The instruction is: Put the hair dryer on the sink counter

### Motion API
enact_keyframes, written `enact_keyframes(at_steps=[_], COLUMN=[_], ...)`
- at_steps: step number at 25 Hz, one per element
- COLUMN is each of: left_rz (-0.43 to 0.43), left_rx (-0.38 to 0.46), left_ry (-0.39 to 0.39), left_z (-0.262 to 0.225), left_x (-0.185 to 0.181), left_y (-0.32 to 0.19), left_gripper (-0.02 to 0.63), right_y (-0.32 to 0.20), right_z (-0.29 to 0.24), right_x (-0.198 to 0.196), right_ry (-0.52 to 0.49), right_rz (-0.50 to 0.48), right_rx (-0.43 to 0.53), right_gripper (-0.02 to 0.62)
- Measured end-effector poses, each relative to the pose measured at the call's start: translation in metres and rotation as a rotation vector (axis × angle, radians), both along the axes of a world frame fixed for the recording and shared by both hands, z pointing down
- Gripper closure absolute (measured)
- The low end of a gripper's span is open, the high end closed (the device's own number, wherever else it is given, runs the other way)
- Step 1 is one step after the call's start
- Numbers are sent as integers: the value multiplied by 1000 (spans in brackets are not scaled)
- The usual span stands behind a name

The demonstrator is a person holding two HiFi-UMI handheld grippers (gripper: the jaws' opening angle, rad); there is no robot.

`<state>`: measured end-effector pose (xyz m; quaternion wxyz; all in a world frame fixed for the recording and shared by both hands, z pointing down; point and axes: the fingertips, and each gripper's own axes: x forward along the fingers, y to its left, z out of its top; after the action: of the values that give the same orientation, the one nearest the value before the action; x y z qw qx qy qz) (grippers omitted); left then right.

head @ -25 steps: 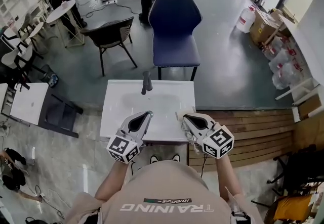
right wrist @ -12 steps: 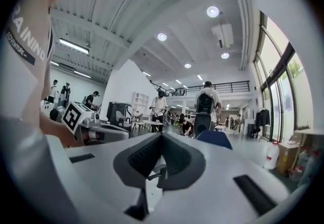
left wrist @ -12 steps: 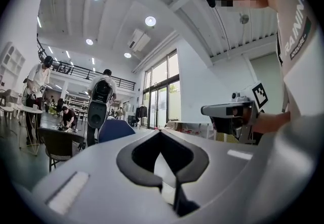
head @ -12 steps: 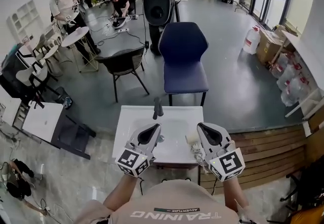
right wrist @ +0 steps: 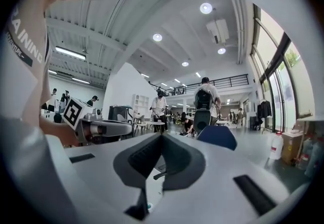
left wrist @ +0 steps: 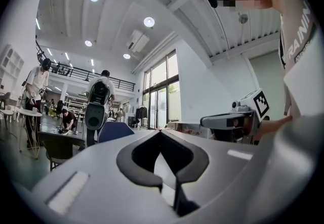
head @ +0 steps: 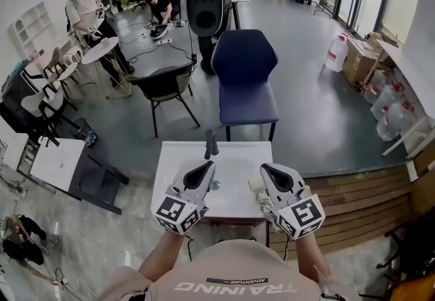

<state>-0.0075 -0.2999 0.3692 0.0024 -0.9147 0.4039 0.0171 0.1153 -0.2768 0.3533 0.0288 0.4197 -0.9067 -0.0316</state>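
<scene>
- Looking down, I see my left gripper (head: 206, 166) and my right gripper (head: 266, 168) held level just above the white sink counter (head: 170, 157), in front of the faucet (head: 211, 144).
- The left gripper's jaws are pressed together with nothing in them. The right gripper is the same: tips together, nothing pinched.
- I can't clearly find the hair dryer. A small pale thing (head: 255, 185) lies at the counter's right edge, just beside the right gripper, with a cord (head: 262, 207) hanging below it. That may be the dryer, but most of it is hidden.
- If it is the dryer, it already lies where the task wants it. If not, the dryer is somewhere out of view and the 2 grippers hold nothing.
- Either way, I think doing well means moving slowly, staying clear of the faucet, and not bumping that pale thing off the edge.
</scene>
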Motion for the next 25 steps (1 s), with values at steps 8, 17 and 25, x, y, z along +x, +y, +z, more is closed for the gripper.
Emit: enact_keyframes(at_steps=[8,17,25], left_rz=[-45,-65,-62], left_rx=[-12,-20,-23], left_ry=[-19,-17,-4], left_z=[8,11,10], left_x=[-9,-12,-15], left_y=[-1,-5,-10], left_gripper=[599,598,599], right_y=[-16,-16,-23], right_z=[-2,8,7], right_x=[12,3,7], right_ry=[-44,72,72], right_rz=[99,88,89], right_rx=[-8,4,15], right_gripper=[589,589,589])
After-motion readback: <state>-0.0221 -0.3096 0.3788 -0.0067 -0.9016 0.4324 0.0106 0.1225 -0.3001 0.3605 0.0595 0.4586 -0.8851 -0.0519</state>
